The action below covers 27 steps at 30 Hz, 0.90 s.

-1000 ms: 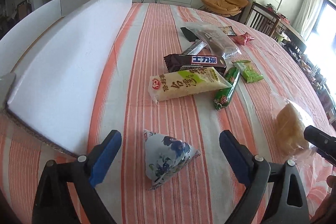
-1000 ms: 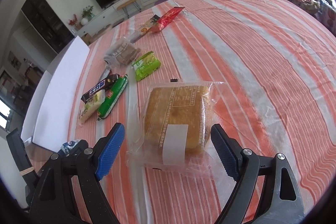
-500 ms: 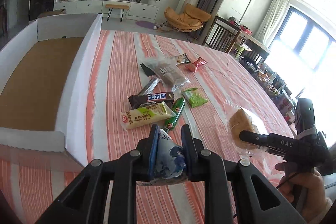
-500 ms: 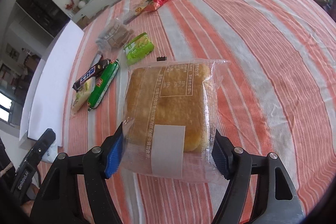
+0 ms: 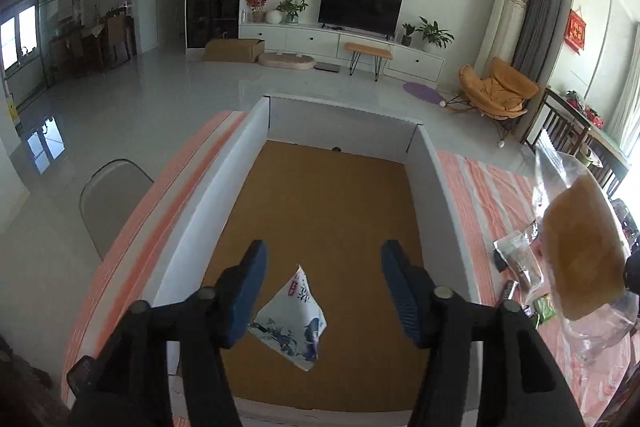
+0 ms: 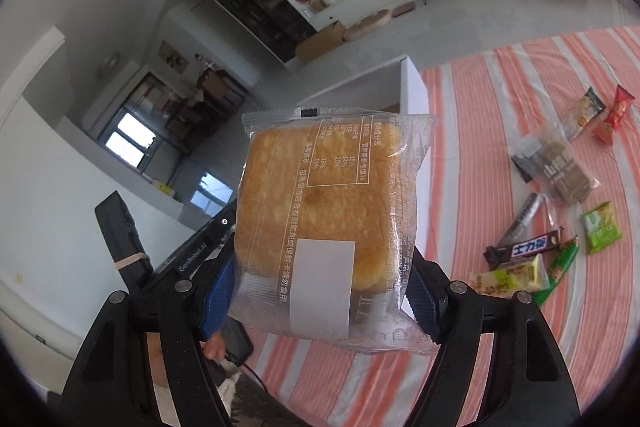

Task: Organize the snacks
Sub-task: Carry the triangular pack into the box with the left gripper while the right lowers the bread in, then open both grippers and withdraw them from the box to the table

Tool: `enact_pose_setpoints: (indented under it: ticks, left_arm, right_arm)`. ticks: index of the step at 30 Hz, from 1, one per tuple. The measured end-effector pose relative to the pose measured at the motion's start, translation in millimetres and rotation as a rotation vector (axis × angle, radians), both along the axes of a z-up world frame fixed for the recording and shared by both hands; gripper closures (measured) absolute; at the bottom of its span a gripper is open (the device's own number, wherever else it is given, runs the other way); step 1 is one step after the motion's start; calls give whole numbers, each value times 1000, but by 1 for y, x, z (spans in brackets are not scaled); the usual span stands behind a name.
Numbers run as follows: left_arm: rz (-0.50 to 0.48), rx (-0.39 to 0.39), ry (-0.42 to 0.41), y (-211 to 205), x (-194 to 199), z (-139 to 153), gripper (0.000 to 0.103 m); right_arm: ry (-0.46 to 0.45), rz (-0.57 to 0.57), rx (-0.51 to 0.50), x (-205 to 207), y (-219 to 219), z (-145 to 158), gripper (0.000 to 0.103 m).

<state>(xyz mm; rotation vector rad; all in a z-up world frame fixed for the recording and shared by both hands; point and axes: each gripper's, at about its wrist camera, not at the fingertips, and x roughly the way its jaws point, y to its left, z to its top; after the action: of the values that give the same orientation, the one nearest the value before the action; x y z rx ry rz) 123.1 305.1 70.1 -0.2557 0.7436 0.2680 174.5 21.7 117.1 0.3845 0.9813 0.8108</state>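
My left gripper [image 5: 320, 291] hangs over the white cardboard box [image 5: 436, 195], and its jaws are opening. A blue-and-white triangular pouch [image 5: 290, 323] is loose between them above the brown box floor; its corner lies near the left pad and it is well clear of the right pad. My right gripper [image 6: 320, 287] holds a clear-wrapped square bread [image 6: 320, 195] up in the air. The blue pads sit against both sides of the wrapper, and these jaws are opening slightly. The bread [image 5: 580, 251] also shows to the right of the box in the left wrist view.
Several snacks lie on the orange-striped tablecloth [image 6: 520, 87] right of the box [image 6: 412, 87]: a dark chocolate bar [image 6: 524, 247], a green sausage [image 6: 560, 267], a yellow-green pack [image 6: 512, 277], a green packet [image 6: 600, 227] and a red packet [image 6: 616, 111]. A grey chair [image 5: 112, 199] stands left of the table.
My left gripper closed on the pouch, carried it up over the box and opened, letting it go. My right gripper closed around the bread and lifted it off the table toward the box.
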Motion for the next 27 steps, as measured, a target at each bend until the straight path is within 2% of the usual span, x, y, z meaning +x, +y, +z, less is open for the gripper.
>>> enact_pose_setpoints:
  ticks: [1,3,5,7,11,15,17,18,21,25,27]
  left_arm:
    - [22,3,-1,6,-3,-7,21]
    - [43,24,4,8,-11,-15,20]
    - [31,35,-35,1,-17,-22,20]
    - [-25,50,-85,-16,-19,-29,19]
    - [-214,104,-85,-69,-4,-47,16]
    - [-301,215,12,-116,14,-67,16]
    - [-288,276,11,-125,9,-68,16]
    - [-280,260,1,-124,3,-67,16]
    - [-253,182,-8,-117,-10,-65,15]
    - [-224,178,-9,-122,-17,-64,15]
    - [-184,203,-72,-132,-33,-51,15]
  right_arm:
    - [24,4,-12,6,14,-4,13]
    - [45,-5,16,14,23,-8,13]
    - [4,-26,26,12,14,-8,13]
    - [-46,-56,-15,8,-2,-13,13]
    - [-120,-147,-188,-1,-53,-48,13]
    - [-146,-279,-452,-15,-123,-108,13]
    - [-135,-343,-579,-22,-159,-137,13]
    - [-125,-372,-617,-26,-176,-148,13]
    - [-96,-456,-652,-30,-216,-166,13]
    - [-112,-522,-675,-33,-233,-170,13]
    - [-128,-531,-680,-37,-234,-172,13]
